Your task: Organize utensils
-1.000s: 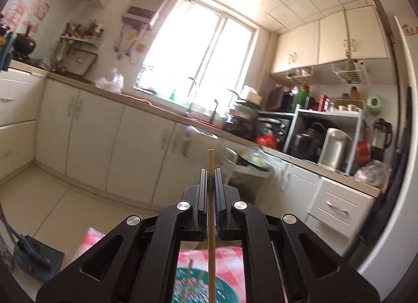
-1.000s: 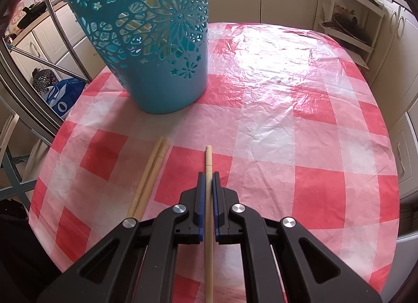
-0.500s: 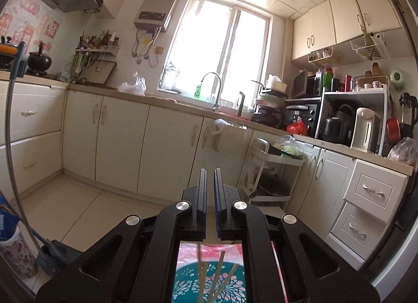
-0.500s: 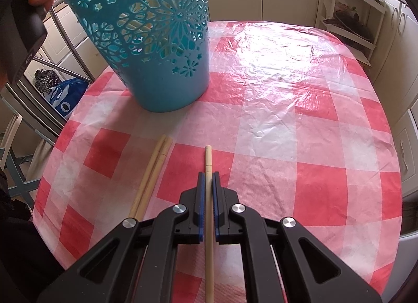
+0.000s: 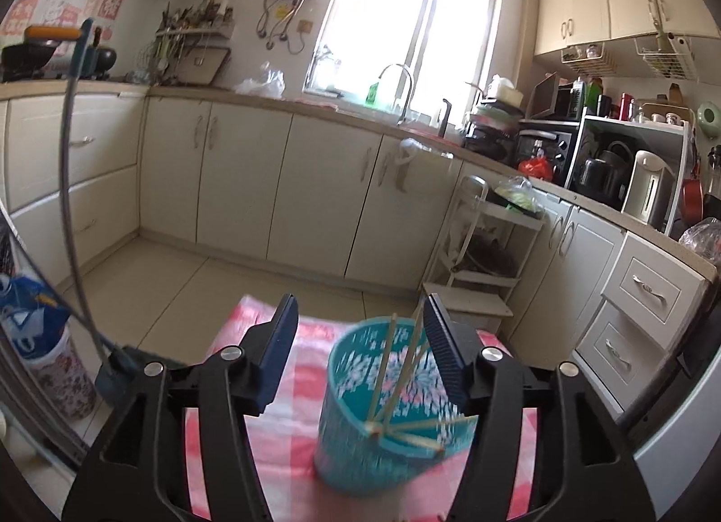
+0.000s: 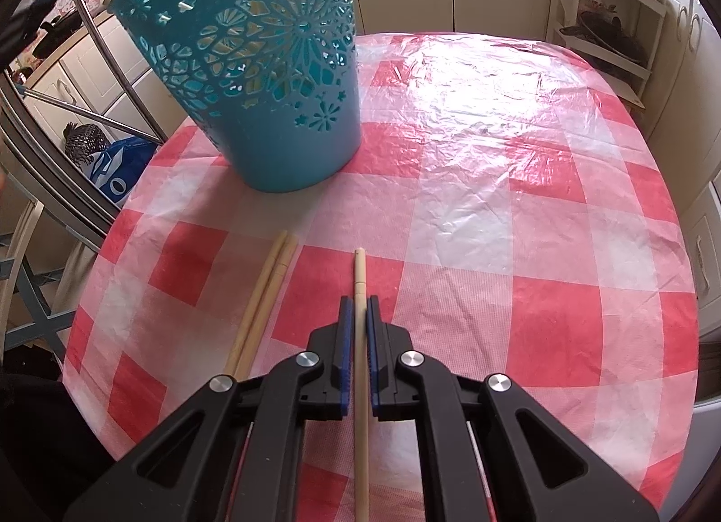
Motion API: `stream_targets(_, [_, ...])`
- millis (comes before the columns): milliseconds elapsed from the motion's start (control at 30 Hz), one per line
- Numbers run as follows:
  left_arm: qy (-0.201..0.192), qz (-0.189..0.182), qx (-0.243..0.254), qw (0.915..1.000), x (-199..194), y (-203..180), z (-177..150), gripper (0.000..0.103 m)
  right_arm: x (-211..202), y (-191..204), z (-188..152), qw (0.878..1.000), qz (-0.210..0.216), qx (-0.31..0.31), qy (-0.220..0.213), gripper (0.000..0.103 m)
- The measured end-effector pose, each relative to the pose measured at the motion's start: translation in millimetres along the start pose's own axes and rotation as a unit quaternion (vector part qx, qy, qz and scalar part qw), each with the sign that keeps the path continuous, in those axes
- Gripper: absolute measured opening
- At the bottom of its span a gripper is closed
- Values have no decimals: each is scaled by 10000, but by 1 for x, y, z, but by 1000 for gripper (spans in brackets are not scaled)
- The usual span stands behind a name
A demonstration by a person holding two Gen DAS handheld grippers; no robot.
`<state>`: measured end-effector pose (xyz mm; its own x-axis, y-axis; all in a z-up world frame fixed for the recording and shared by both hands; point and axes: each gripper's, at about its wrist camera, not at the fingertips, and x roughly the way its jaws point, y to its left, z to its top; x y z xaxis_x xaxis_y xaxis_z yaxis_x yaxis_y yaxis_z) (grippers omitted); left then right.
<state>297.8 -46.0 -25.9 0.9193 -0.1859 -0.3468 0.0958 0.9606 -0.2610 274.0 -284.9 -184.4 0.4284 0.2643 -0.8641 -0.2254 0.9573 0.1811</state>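
A teal cut-out basket (image 5: 387, 414) stands on the red-and-white checked table (image 6: 518, 215) and holds several wooden chopsticks (image 5: 383, 382). My left gripper (image 5: 360, 333) is wide open and empty, above and behind the basket. In the right wrist view the basket (image 6: 266, 71) is at the far left of the table. My right gripper (image 6: 359, 310) is shut on a single wooden chopstick (image 6: 359, 274) just above the cloth. Two more chopsticks (image 6: 263, 301) lie side by side on the table to its left.
Kitchen cabinets (image 5: 243, 175) and a counter with appliances (image 5: 622, 175) ring the room. A white wire rack (image 6: 604, 22) stands beyond the table's far edge. A metal chair frame (image 6: 58, 125) and a blue bag (image 6: 112, 161) are off the table's left side.
My left gripper let its chopstick drop into the basket, then opened wide and tilted down. My right gripper stays shut on its chopstick and has barely moved.
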Motion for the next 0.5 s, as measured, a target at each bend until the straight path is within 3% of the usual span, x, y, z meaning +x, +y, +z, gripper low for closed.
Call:
stream_targets(167, [312, -16, -161, 9994, -8, 9, -15, 63, 0, 3, -1, 10000, -58, -60, -54, 7])
stream_targets(500, [369, 83, -49, 9993, -10, 15, -7, 70, 1, 10, -2, 9992, -278, -262, -147, 6])
